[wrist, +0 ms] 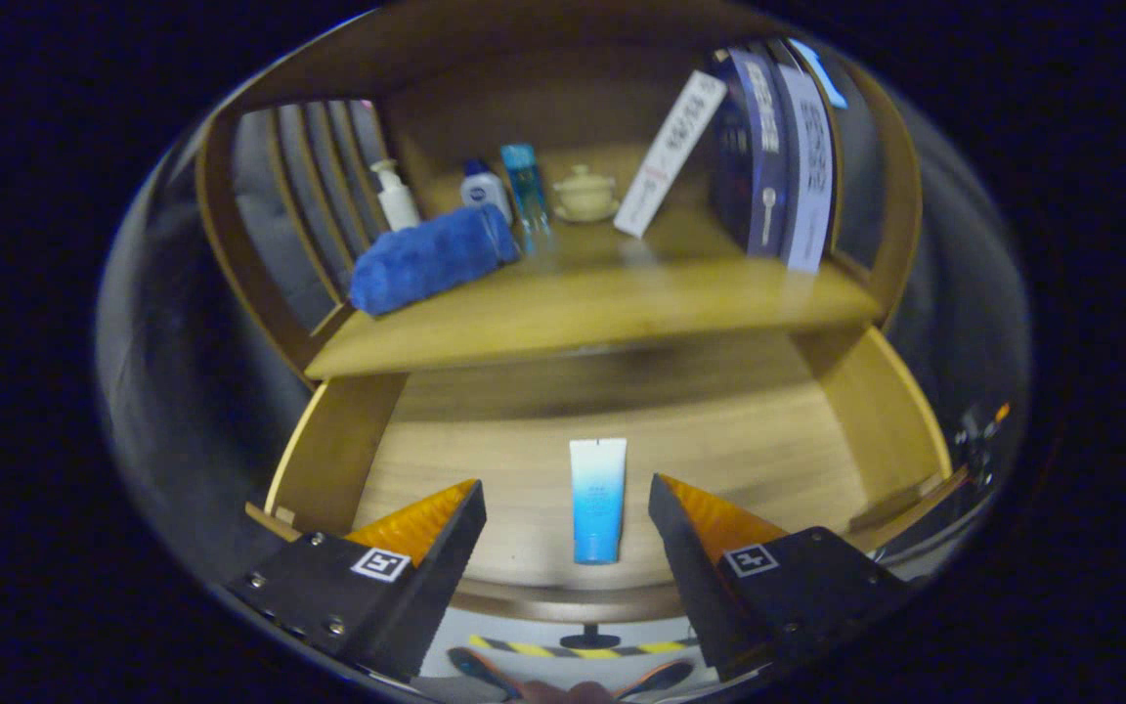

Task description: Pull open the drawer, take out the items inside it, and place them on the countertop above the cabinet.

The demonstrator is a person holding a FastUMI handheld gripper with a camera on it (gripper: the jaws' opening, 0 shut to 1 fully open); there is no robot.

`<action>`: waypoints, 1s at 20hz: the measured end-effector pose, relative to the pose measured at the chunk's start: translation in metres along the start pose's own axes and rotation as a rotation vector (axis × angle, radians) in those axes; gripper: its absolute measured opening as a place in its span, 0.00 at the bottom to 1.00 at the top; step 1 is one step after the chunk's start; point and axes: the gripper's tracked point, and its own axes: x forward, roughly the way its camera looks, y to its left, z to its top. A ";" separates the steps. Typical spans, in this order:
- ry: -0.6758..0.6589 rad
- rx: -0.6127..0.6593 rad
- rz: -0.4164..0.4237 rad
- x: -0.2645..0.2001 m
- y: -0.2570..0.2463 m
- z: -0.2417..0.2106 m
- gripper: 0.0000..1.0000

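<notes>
Drawer (846, 411): standing pulled open below the countertop (583, 313), its wooden floor facing up toward the camera.
Tube (598, 499): lying flat on the drawer floor, alone there, near the front wall of the drawer.
Gripper (566, 513): hovering above the open drawer; its fingers are standing wide apart and gripping nothing.
Tube relative to jaws: sitting between the two fingers in the line of sight, slightly nearer the right finger, touching neither.
Long axis of tube: running front to back along the drawer, roughly parallel to the fingers, so the jaws are spanning its narrow width.
Pointing of tube: the darker blue end is pointing toward the drawer front and the gripper; the pale end is pointing toward the cabinet.
Countertop contents: a rolled blue towel (431, 256), a pump bottle (395, 194), two small bottles (509, 191), a lidded pot (584, 194) and upright boxes (778, 147) are already occupying it.
Judged next move: a straight descent, then closing across the tube's width.
</notes>
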 end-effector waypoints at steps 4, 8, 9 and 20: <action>0.145 -0.020 -0.087 0.040 -0.021 -0.011 0.94; 0.323 0.011 -0.044 0.058 -0.012 -0.041 0.80; 0.285 0.030 -0.036 0.065 -0.014 -0.030 0.75; 0.103 0.078 0.018 0.057 -0.020 -0.006 0.32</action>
